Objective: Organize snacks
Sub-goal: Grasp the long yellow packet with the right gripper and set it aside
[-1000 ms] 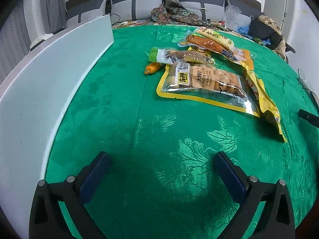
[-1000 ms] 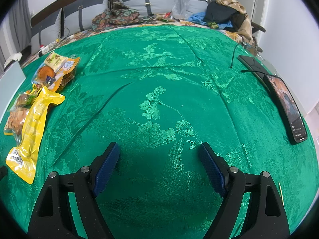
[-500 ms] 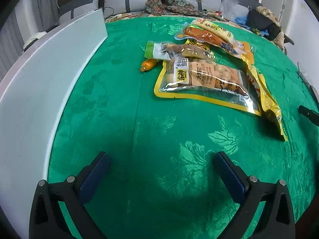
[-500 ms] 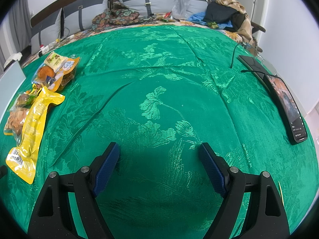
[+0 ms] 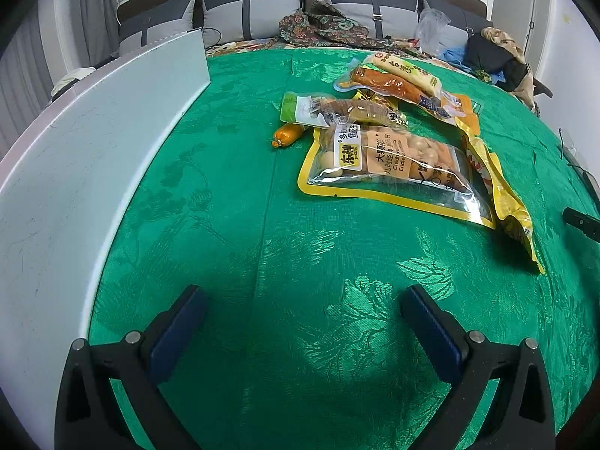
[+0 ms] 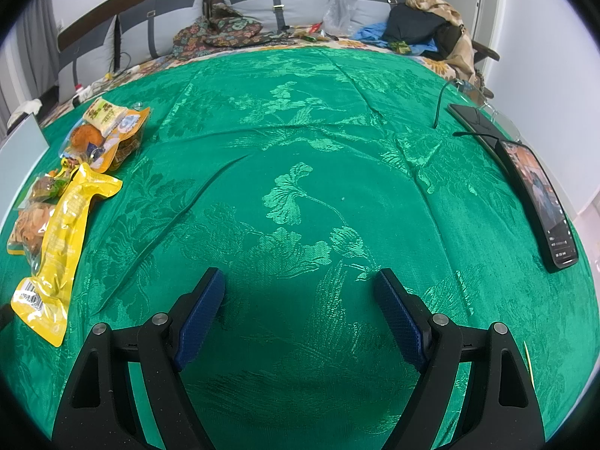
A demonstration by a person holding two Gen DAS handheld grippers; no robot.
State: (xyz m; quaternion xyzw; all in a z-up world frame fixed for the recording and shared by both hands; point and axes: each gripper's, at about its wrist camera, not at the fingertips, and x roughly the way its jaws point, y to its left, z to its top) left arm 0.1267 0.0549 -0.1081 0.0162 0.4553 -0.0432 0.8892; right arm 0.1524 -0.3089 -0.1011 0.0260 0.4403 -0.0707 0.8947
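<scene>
Two hand-held grippers hover released over a green brocade tablecloth [image 5: 232, 225], jaws spread with nothing between them, and no snack yet picked up. Left to right in the left wrist view: a white board [image 5: 75, 157] curves along the cloth's edge from 7 to 11 o'clock; the left gripper [image 5: 300, 322] sits at 6 o'clock; a small orange sausage [image 5: 287, 135] lies alone at 12 o'clock, beside a green-ended packet [image 5: 337, 108]. Just right of it rests the large clear pouch with yellow border [image 5: 390, 165], overlapped at 1 o'clock by a sausage pack [image 5: 397, 78], with a long yellow bag [image 5: 502, 195] running along its right edge toward 3 o'clock.

In the right wrist view the same snacks sit at 9 to 10 o'clock, well apart from the right gripper [image 6: 300, 311], which faces bare cloth. A dark phone [image 6: 540, 202] and cable lie at 2 to 3 o'clock.

The likely first pick is the clear pouch, nearest the left gripper. A clean grasp would pinch its free near-left corner, since flat film gives the pads little to bite, and lifting slowly should keep the overlapping packs from dragging. The loose sausage could roll if nudged; the white board limits room to the left.
</scene>
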